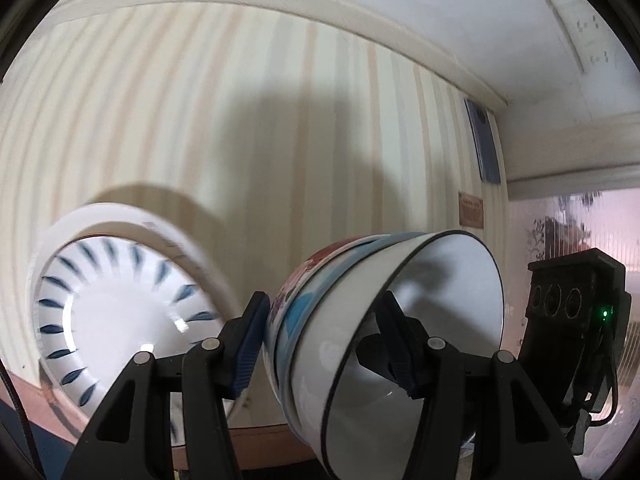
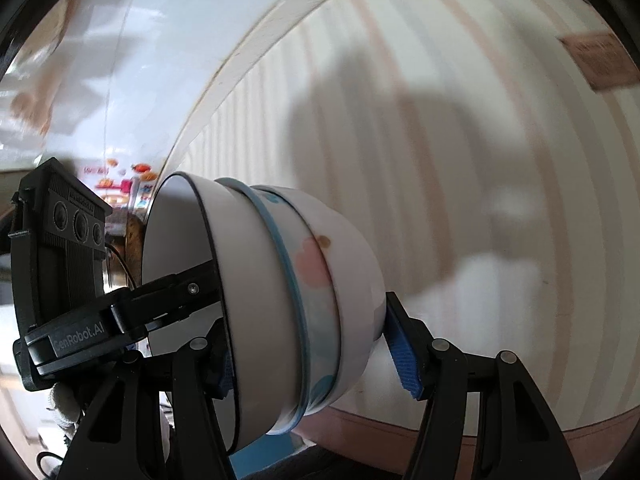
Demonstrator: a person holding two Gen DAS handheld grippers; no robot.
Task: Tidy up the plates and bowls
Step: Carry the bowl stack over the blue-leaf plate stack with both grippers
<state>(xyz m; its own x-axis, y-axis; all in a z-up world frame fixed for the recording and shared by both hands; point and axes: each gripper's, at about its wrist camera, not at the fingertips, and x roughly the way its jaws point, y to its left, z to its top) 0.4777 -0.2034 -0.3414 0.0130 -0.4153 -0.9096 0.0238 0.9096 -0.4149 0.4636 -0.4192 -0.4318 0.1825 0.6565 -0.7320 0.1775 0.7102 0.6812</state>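
Note:
A nested stack of three bowls (image 1: 352, 332) is held on its side in the air, the white black-rimmed bowl innermost. My left gripper (image 1: 324, 344) is shut on the stack, one finger inside the inner bowl and one against the flowered outer bowl. The same stack (image 2: 280, 304) shows in the right wrist view, where my right gripper (image 2: 312, 360) is shut on it from the other side. A white plate with blue leaf marks (image 1: 116, 312) stands tilted at lower left in the left wrist view.
A cream and tan striped wall (image 1: 240, 140) fills the background, with a small brown plaque (image 1: 471, 208) on it. A frosted window (image 1: 580, 232) lies to the right. The other gripper's camera body (image 1: 572, 300) is beside the bowls.

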